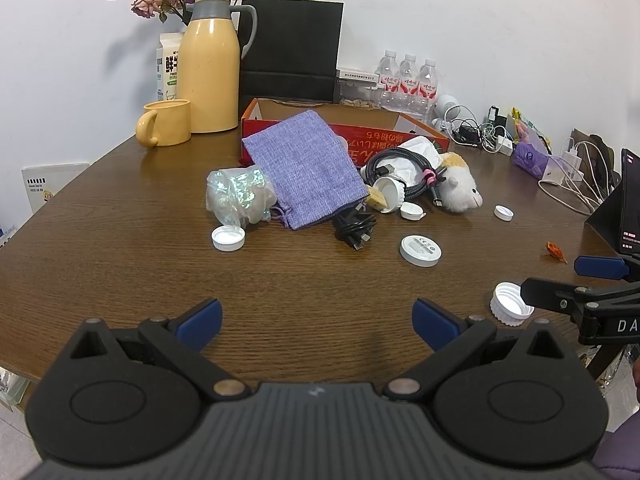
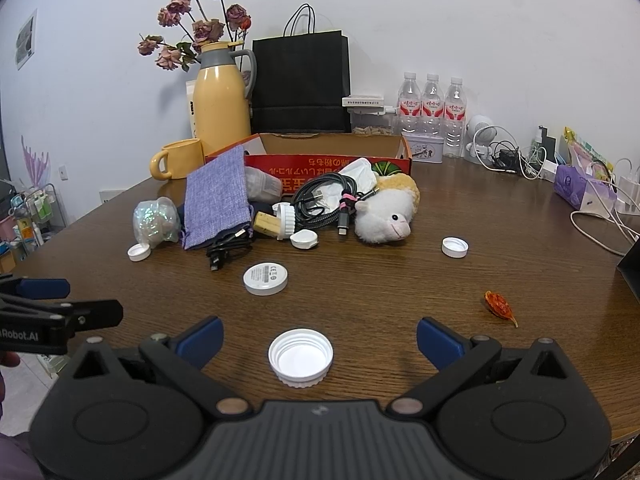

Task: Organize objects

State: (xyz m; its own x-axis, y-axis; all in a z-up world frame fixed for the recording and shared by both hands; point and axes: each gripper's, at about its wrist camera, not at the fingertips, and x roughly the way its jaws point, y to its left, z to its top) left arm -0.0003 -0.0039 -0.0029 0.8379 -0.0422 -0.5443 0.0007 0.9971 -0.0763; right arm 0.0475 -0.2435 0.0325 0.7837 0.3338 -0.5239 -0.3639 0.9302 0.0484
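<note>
Right wrist view: right gripper (image 2: 319, 342) spread wide around a white ribbed bottle cap (image 2: 301, 357), not touching. "Robot.AI" readable on left gripper (image 1: 317, 322), also spread wide, hovering low over wooden table (image 1: 120, 248).

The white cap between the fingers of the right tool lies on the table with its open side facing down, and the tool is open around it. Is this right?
Not quite. The white cap lies with its open side facing up: the right wrist view shows its hollow inside and threaded rim. The rest holds: it sits on the table, and the right tool is open around it, not touching it.
</note>
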